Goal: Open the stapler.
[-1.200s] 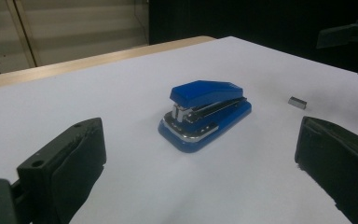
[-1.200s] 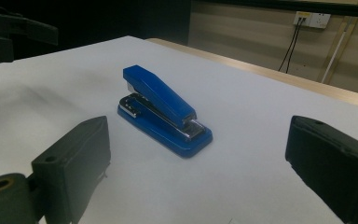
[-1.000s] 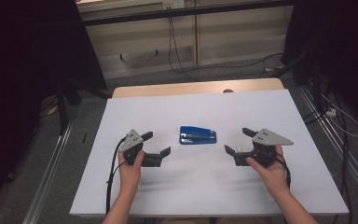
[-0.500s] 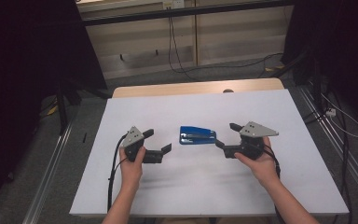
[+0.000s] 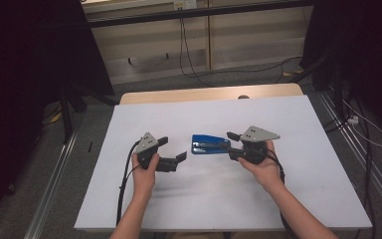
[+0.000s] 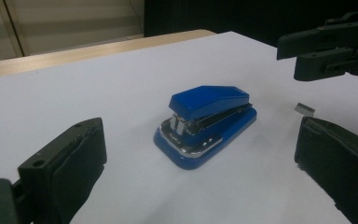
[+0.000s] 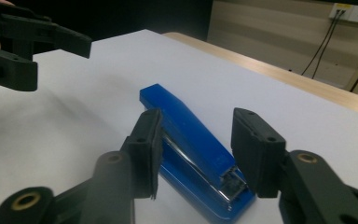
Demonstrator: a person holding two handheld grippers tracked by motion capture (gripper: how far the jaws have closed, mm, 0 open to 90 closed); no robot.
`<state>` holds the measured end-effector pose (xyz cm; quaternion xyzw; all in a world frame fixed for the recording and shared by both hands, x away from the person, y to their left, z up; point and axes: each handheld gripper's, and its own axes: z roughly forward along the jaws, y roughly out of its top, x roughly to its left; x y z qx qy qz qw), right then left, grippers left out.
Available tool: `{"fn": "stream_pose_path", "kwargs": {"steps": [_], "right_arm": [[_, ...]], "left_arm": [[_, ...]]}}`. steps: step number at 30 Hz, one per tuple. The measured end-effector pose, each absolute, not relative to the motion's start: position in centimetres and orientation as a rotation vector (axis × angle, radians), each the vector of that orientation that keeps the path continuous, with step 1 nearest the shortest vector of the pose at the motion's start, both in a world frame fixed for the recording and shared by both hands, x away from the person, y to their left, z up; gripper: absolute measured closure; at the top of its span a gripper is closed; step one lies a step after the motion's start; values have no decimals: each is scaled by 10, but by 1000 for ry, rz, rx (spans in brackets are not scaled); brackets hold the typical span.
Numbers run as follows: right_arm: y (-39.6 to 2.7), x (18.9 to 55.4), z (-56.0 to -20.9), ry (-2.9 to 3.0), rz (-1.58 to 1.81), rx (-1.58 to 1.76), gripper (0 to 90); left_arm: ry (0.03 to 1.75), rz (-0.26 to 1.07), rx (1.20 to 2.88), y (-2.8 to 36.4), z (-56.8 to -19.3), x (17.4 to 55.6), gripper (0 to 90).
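Right gripper [image 5: 232, 143] has moved in to the stapler [image 5: 210, 144] at mid-bench, its jaws just narrowing around the rear end (pads not yet pressing); a grasp seems imminent. Left gripper [image 5: 171, 152] waits nearby, jaws wide.

the stapler [image 7: 191, 154] — its near end hidden behind the right gripper [image 7: 196, 149] — whether gripped, unclear.

Both grippers level, pointing inward

Left gripper [image 5: 173, 153] lower left of centre, jaws wide apart. Right gripper [image 5: 232, 145] right of centre, jaws just been closing, half-narrowed, pads [image 7: 156, 144] not pressing anything yet. Forearms enter from bottom edge.
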<state>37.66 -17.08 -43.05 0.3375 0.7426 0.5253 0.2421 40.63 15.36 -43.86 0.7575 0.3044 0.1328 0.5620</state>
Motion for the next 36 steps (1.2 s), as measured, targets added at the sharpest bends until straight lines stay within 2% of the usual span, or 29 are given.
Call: {"fn": "stream_pose_path", "kwargs": {"steps": [7, 14, 36], "right_arm": [[-154, 385, -438, 2107, 1434, 878, 760], [-138, 390, -437, 2179, 1376, 798, 895], [-103, 410, -459, 2289, 1136, 682, 900]], "left_arm": [[718, 297, 1821, 143, -438, 415, 20], [752, 274, 1801, 140, -440, 427, 24], [786, 276, 1813, 141, -444, 438, 30]]}}
